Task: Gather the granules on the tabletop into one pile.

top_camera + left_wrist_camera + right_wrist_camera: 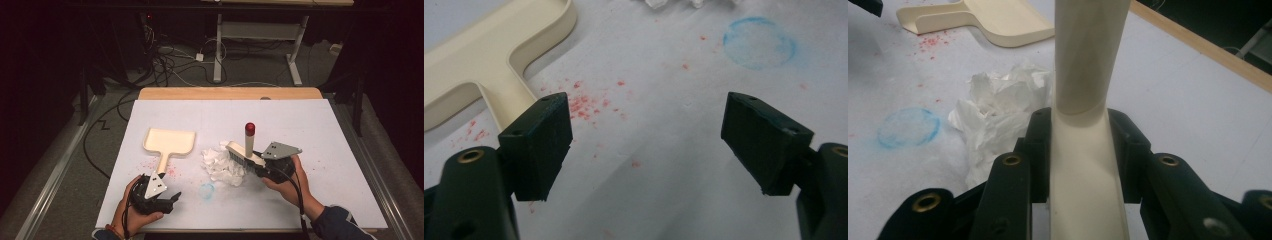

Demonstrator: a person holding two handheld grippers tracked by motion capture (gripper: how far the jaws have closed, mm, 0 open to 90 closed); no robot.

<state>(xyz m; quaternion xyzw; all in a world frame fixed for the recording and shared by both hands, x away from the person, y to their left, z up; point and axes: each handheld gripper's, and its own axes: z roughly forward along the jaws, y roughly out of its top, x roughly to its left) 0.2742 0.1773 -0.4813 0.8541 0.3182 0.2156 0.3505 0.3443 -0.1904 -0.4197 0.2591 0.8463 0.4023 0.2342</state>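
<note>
A cream brush (243, 151) with a red-tipped handle (249, 128) is held by my right gripper (261, 167), its bristles against a pile of crumpled white paper (220, 166). In the right gripper view both jaws press on the brush's cream handle (1083, 65), with the paper (998, 107) to their left. A cream dustpan (169, 141) lies flat at the left, its handle pointing toward my left gripper (169, 199). The left gripper (646, 145) stands open with nothing between its jaws, low over the white sheet and just right of the dustpan's handle (509, 85).
The white sheet (310, 130) covers a wooden table. A blue ring mark (206, 189) and red specks (172, 171) stain it between the two hands. Cables and a desk frame (260, 35) stand on the floor beyond the far edge.
</note>
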